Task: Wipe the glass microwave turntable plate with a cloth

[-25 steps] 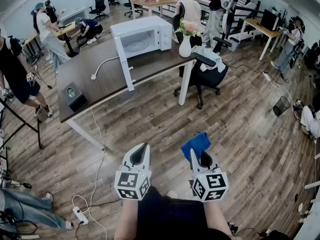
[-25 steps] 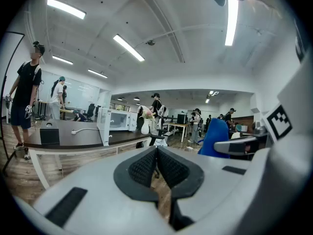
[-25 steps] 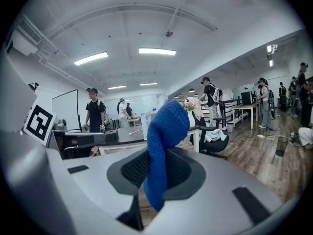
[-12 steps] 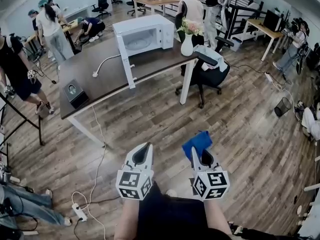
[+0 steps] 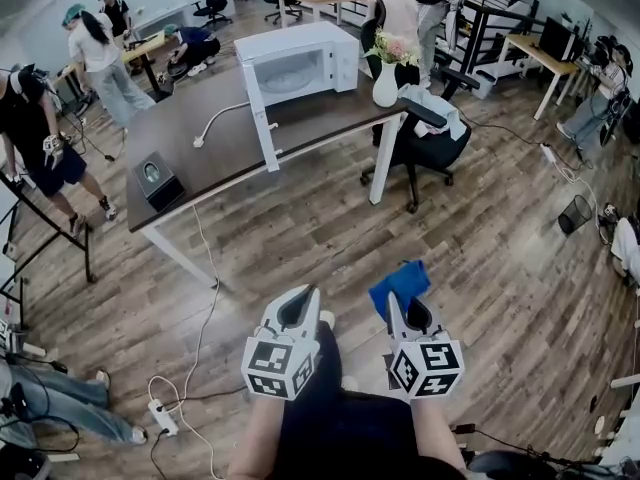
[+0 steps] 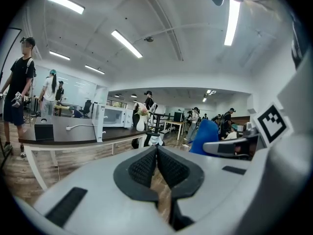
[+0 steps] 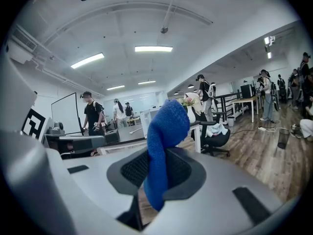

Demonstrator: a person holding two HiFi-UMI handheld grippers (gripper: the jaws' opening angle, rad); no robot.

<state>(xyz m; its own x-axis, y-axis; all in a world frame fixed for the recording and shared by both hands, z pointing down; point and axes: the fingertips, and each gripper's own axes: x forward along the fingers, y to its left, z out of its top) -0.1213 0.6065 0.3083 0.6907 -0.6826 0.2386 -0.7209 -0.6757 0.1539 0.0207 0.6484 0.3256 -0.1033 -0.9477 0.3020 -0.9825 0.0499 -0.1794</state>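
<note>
A white microwave (image 5: 300, 68) stands with its door open on the far end of a dark desk (image 5: 200, 153); the round glass turntable plate (image 5: 290, 80) lies inside it. My right gripper (image 5: 404, 306) is shut on a blue cloth (image 5: 402, 285), which sticks up between the jaws in the right gripper view as the cloth (image 7: 164, 146). My left gripper (image 5: 298, 306) is shut with nothing in it, its pads (image 6: 146, 166) pressed together. Both grippers hover low over the wooden floor, well short of the desk.
A white vase of flowers (image 5: 388, 78) stands at the desk's right corner, a black box (image 5: 157, 180) at its left end. A white cable (image 5: 225, 123) lies on the desk. A black office chair (image 5: 420, 143) sits right of the desk. Several people stand around the room.
The view has shifted slightly, so the desk and microwave sit a little lower and further right. Both grippers keep their pose, the cloth still held.
</note>
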